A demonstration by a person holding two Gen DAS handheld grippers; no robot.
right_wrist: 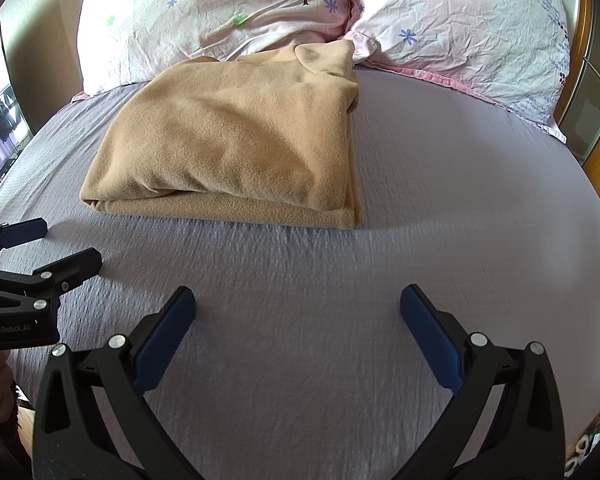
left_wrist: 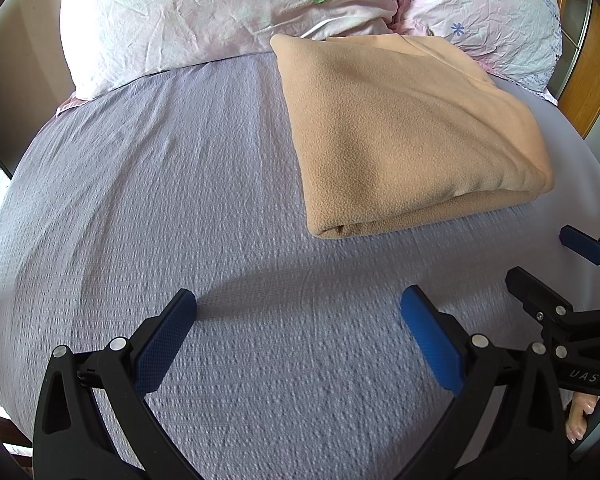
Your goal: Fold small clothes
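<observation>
i hold both grippers low over a lavender bedsheet (left_wrist: 180, 200), each one empty. my left gripper (left_wrist: 298, 312) has its blue-padded fingers (left_wrist: 162, 344) spread wide with nothing but sheet between them; my right gripper (right_wrist: 298, 308) is spread just as wide and also pinches nothing. the folded tan fleece garment (left_wrist: 412, 132) lies flat on the sheet, at about one o'clock in the left wrist view and at about eleven o'clock in the right wrist view (right_wrist: 236, 140), well apart from both sets of fingertips. its thick folded edge faces me, layers stacked, and its far end touches the floral pillows (right_wrist: 220, 12) that line the head of the bed at twelve o'clock. in the left wrist view the right gripper shows at four o'clock, near the garment's near corner; in the right wrist view the left gripper shows at nine o'clock. a wooden bed frame (left_wrist: 592, 80) runs along the right edge at two o'clock.
</observation>
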